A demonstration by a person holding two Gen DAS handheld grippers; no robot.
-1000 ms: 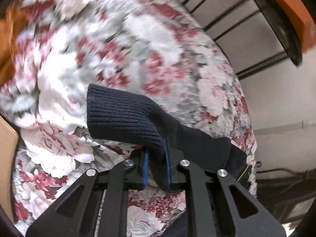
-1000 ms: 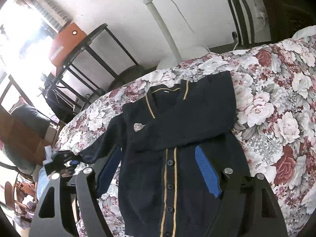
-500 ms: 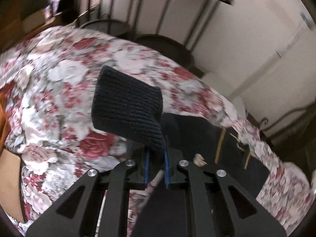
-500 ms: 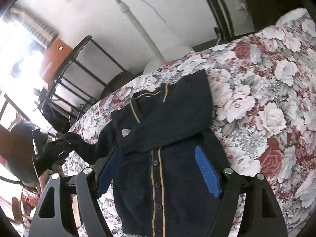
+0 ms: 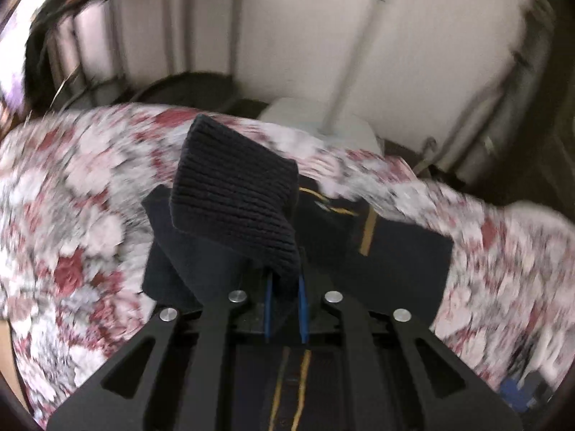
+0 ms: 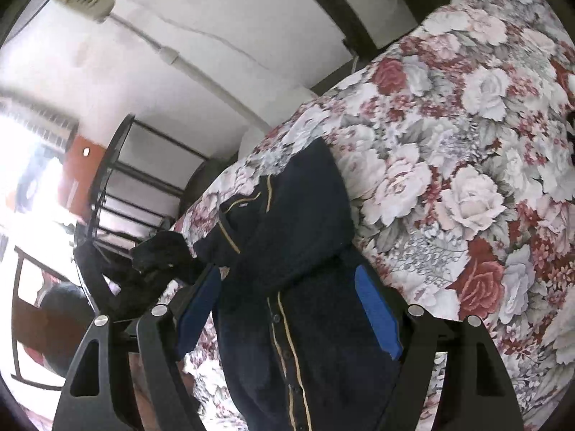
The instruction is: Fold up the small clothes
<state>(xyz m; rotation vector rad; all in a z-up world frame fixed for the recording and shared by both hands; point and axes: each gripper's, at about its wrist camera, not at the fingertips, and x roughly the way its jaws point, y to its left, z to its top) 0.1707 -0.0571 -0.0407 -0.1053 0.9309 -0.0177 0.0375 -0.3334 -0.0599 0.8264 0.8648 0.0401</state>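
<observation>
A small navy cardigan (image 6: pixel 287 287) with gold trim and buttons lies on a floral cloth (image 6: pixel 467 179). One sleeve is folded across its chest. My left gripper (image 5: pixel 284 309) is shut on the ribbed cuff (image 5: pixel 233 197) of the other sleeve and holds it up above the cardigan's body (image 5: pixel 395 251). In the right wrist view that lifted sleeve (image 6: pixel 161 251) and the dark left gripper show at the left. My right gripper (image 6: pixel 287 309) hovers open over the cardigan's button front, with nothing pressed between its blue pads (image 6: pixel 377 312).
The floral cloth covers a table. A black metal rack (image 6: pixel 118 194) and an orange box (image 6: pixel 77 172) stand beyond the table's left. A white wall with a pipe (image 5: pixel 352 54) is behind. A white box (image 5: pixel 316 122) sits past the far edge.
My left gripper has carried the cuff sideways and up, from beside the cardigan to over its body, rolling as it went. The right gripper has rolled and shifted a little, staying open.
</observation>
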